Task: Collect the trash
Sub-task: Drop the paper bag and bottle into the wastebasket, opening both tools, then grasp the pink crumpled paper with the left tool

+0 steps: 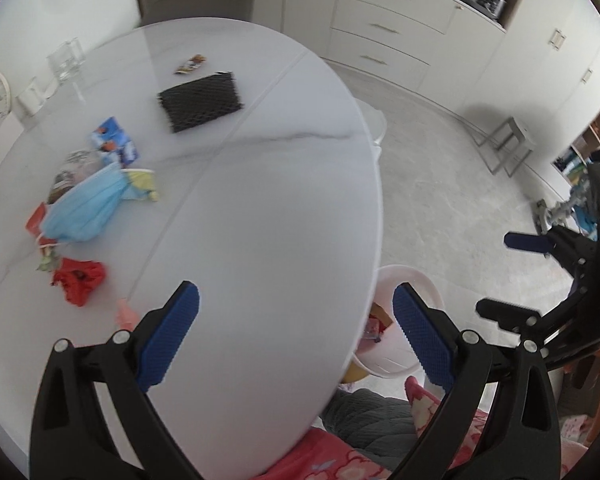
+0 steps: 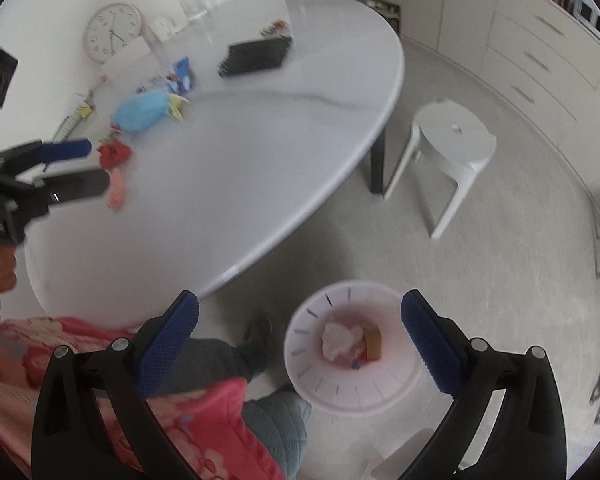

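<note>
Both sets of fingers stand spread wide w/ nothing between the blue pads. Left gripper fills the bottom of the left wrist view, over the near edge of the white marble surface; its left pad is over the surface, the right one over the bin below. Right gripper sits at the bottom of the right wrist view, above the floor, w/ the white bin just inside its right pad.

Hidden/unclear: in the left view the bin is half covered by the surface edge and the right finger, so its contents barely show there. Both views are soft w/ motion blur, esp. the items at left. Person's lap at bottom: pink floral cloth and grey quilted fabric, cut off by the frame.

Trash: a loose cluster at the left of the surface, well apart from both grippers. Light blue face mask, crumpled, on top of a silvery wrapper; blue printed wrapper above it; yellowish scrap at its right end; crumpled red wrapper lower left; small pink piece near the left pad. Small colourful wrapper lies alone near a black mesh pad, upper centre. Inside the bin, right view: white crumpled tissue, brown piece beside it.
</note>
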The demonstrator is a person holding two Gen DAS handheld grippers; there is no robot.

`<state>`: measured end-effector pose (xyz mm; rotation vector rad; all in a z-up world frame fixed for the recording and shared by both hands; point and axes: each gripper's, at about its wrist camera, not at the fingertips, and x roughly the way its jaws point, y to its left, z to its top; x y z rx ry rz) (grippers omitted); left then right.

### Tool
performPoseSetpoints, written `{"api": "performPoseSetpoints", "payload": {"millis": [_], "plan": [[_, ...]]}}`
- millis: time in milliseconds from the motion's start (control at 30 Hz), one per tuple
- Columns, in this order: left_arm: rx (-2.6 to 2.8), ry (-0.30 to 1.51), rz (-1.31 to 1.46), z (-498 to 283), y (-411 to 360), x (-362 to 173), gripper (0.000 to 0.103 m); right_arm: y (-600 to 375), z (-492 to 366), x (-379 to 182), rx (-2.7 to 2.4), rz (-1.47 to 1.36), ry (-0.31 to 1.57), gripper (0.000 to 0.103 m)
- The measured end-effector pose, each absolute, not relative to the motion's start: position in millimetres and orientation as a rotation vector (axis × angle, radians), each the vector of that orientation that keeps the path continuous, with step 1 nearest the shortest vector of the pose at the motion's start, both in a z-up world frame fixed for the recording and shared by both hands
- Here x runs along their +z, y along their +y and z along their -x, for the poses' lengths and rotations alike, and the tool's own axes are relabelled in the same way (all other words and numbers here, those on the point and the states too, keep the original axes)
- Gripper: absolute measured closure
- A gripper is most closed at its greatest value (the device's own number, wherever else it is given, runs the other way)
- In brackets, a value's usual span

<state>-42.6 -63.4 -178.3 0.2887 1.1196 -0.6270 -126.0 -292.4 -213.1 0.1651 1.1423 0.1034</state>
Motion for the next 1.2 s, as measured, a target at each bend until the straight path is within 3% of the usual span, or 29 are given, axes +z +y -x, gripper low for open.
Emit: {"api": "performPoseSetpoints", "payload": {"millis": [800, 967, 1033, 1200], "plan": [[-0.353, 1.215, -0.089, -16.2, 57.6, -254.3, 0.010, -203.2, 1.7, -201.5, 0.213, -0.144, 1.097, 0.002], [-0.351, 1.231, -0.087, -23.1, 63.6, -270.3, 0.023, -192.2, -22.0, -202.7, 0.230, -0.152, 1.103, 0.002], [-0.349, 1.249, -0.085, -25.8, 65.2, -276.2, 0.034, -188.4, -29.5, -203.1, 0.238, -0.148, 1.104, 0.002], [-0.337, 1.288, -0.090, -30.9, 63.9, -289.0, 0.049, -183.7, -39.6, -206.2, 0.257, -0.144, 1.114, 0.002]]}}
